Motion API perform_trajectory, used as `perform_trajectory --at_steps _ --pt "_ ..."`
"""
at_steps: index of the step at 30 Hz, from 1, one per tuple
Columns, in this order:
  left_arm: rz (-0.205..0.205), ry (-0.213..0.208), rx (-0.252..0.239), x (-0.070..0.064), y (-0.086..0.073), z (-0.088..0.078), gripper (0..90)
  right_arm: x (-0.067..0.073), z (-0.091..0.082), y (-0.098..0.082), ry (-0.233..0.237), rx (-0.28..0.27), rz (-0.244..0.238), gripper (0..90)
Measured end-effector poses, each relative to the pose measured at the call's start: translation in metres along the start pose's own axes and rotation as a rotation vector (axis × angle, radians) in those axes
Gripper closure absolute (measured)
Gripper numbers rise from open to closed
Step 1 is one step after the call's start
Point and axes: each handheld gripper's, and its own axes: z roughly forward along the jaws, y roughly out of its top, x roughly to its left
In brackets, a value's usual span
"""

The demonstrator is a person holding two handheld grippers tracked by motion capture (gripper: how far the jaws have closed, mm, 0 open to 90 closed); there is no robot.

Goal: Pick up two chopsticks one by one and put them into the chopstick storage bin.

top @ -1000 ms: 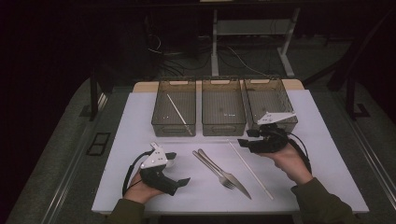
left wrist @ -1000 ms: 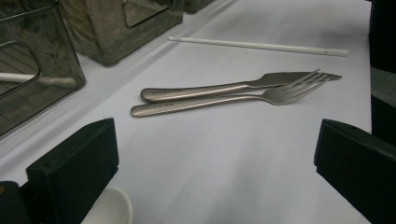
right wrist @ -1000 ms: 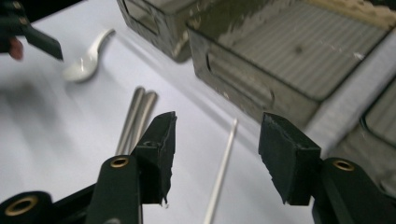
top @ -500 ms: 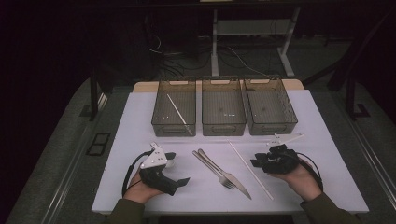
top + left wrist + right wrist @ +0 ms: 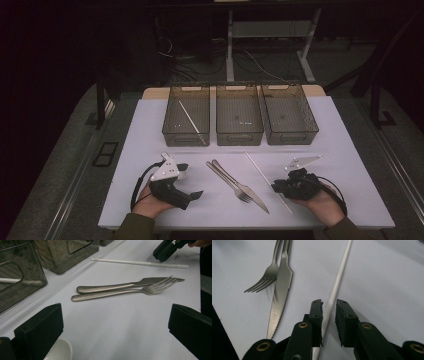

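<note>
White sheeting covers the bench [image 5: 350, 165], matte and smooth, with three smoky translucent bins [image 5: 239, 114] lined along its far edge and dark floor all around. Your right gripper [image 5: 329, 305] sits low over the near end of the white chopstick [image 5: 336, 286], a thin, round, glossy rod whose long axis runs straight away from the fingers [image 5: 345, 312] toward the bins, slanting leftward across the bench in the high view. The stick lies flat between the two fingers, and they have just been closing in on it; a sliver of gap shows on the right side, so you are bracketing it rather than pinching it yet. Just left of it lie a brushed steel fork [image 5: 268, 273] and a serrated knife [image 5: 280, 287], side by side and parallel. A second chopstick [image 5: 192, 121] rests in the left bin. Your left gripper [image 5: 192, 195] rests farther off, fingers spread wide and empty, so the right hand is nearer.
</note>
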Motion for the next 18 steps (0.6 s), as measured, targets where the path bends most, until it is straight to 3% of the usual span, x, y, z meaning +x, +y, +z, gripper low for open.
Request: perform_trajectory --at_steps 7,18 --pt "0.002 -0.001 0.003 0.000 0.000 0.000 0.0 0.001 0.004 0.000 0.008 0.014 0.006 77.1" --pt "0.002 -0.002 0.004 0.000 0.000 0.001 0.0 0.006 0.010 -0.001 -0.036 0.044 -0.047 79.9"
